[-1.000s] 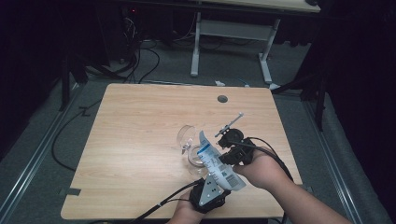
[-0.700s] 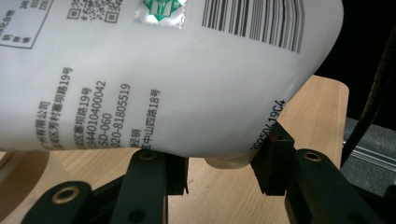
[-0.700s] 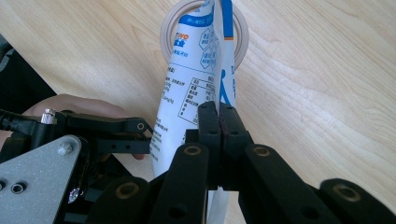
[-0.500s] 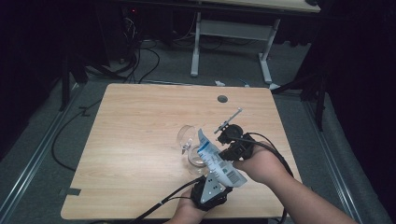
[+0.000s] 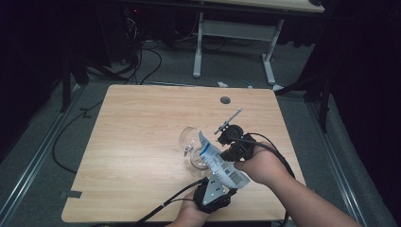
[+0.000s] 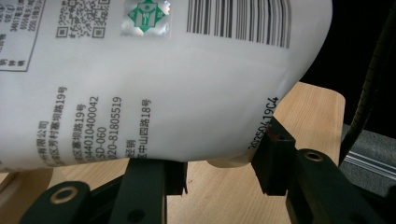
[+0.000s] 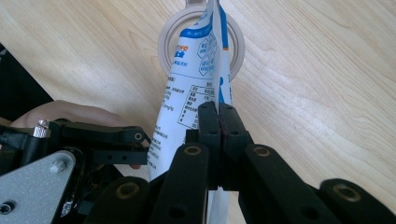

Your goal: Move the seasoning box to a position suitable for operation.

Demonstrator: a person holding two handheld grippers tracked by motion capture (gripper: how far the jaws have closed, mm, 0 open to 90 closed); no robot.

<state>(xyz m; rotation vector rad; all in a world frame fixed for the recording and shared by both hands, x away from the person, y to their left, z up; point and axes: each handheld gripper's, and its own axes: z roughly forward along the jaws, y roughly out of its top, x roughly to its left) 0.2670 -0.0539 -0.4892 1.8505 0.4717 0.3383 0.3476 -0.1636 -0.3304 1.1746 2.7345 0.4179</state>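
Glass jar (image 5: 189, 141) lies on side at table (image 5: 132, 142) centre, mouth toward near right. White-blue pouch (image 5: 218, 160) slants from jar mouth toward near edge, off table. Left gripper (image 5: 213, 191) at near edge: jaws half-spread, clamped around pouch's bulging lower end (image 6: 154, 79). Right gripper (image 5: 231, 153), just right of pouch: jaws pinched tight on its thin side seam (image 7: 215, 100).

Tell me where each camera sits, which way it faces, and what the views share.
High view: above the person's side, facing forward and down on the wooden table; both forearms, left gripper, right gripper.
Left gripper view: on the left gripper, facing the printed pouch between its jaws.
Right gripper view: on the right gripper, facing down the pouch's edge to the glass.
Shared: pouch and table.
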